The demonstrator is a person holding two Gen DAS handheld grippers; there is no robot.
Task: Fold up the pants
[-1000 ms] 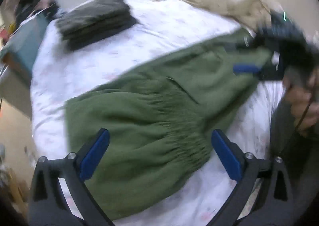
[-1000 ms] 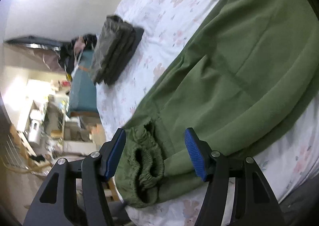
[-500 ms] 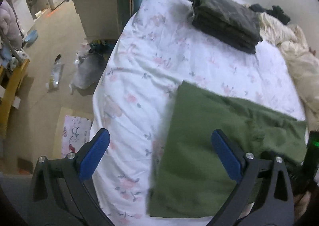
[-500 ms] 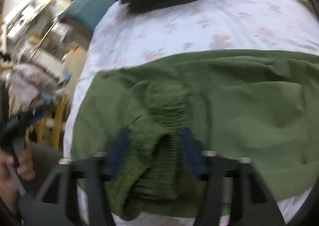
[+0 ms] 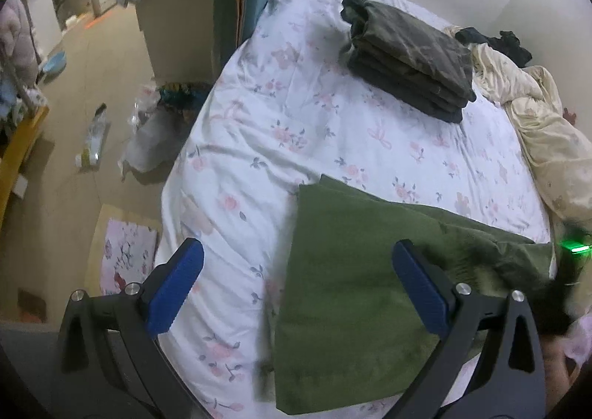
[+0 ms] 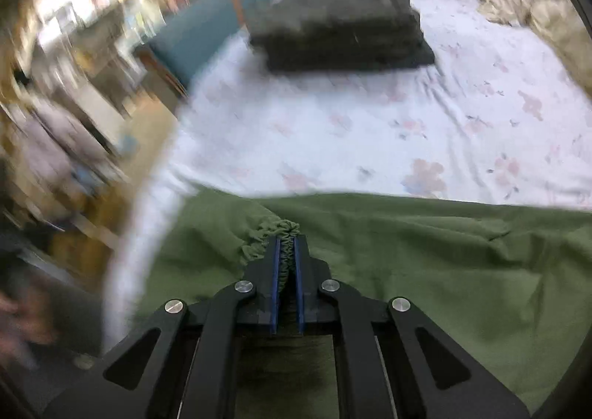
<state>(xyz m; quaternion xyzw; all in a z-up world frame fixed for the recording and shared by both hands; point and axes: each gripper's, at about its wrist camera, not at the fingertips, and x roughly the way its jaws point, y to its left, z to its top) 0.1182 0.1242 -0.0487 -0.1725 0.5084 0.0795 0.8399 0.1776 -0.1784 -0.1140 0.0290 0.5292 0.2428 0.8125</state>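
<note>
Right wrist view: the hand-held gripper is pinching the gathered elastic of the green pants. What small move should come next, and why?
Probably carry the pinched elastic cuff across the olive-green fleece pants to fold them. The right hand-held gripper is shut on the cuff, while the left hand-held gripper hangs open above the pants' edge on the white floral bedsheet, holding nothing.

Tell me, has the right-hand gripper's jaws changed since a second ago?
Yes. The right gripper had its jaws spread wide around the green pants' gathered cuff; now they are shut on that cuff, while the dark folded stack stays put on the bed.
</note>
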